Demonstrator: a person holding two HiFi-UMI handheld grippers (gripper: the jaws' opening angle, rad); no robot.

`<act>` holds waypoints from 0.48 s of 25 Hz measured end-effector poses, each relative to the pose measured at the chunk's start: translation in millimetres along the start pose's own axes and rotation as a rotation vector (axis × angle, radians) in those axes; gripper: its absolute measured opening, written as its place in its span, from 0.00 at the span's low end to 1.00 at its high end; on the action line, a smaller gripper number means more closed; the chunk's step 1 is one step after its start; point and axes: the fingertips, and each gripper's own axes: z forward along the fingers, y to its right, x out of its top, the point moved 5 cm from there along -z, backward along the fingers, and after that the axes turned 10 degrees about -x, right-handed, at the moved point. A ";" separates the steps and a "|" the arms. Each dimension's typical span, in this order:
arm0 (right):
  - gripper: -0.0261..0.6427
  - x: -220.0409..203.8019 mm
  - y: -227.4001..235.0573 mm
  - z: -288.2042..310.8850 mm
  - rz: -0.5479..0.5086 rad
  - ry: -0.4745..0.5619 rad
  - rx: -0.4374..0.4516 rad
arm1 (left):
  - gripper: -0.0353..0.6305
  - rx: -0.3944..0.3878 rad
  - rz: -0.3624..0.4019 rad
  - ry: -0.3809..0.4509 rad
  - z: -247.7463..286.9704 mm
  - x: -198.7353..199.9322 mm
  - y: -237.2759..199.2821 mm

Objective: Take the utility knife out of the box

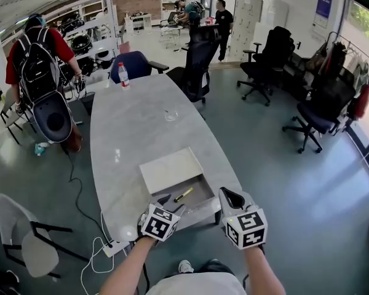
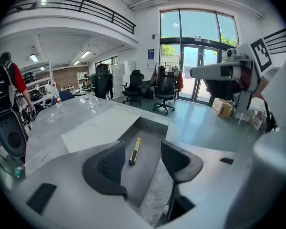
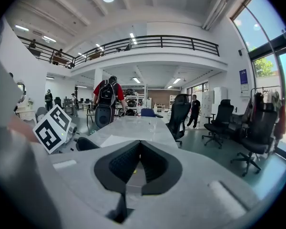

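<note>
Nothing grabbed yet, guys. Utility knife (image 1: 184, 194) lies in the open box (image 1: 198, 199), lower middle of the head view. My left tongs (image 2: 143, 162) are spread just short of it; right tongs (image 3: 139, 163) pressed together, empty.

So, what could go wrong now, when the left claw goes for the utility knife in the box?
1. The utility knife lies flat on the floor of the box, so the open left claw may push it along rather than grip it.
2. The right claw is shut and off the box, so nothing steadies the box. It sits near the end of the table and might slide if nudged.
</note>
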 end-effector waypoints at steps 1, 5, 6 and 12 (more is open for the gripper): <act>0.05 0.0 0.5 1.8 0.003 0.000 0.000 | 0.40 -0.002 0.008 -0.015 3.2 -0.2 -1.4; 0.05 -0.4 1.2 9.9 0.008 -0.003 0.002 | 0.40 -0.009 0.041 -0.058 14.1 -0.4 -5.8; 0.05 -1.1 1.5 12.2 0.009 -0.004 0.003 | 0.40 -0.010 0.045 -0.071 15.9 -0.7 -6.4; 0.05 -1.5 8.4 29.5 0.021 0.001 0.013 | 0.40 -0.039 0.078 -0.155 36.0 -3.4 -11.8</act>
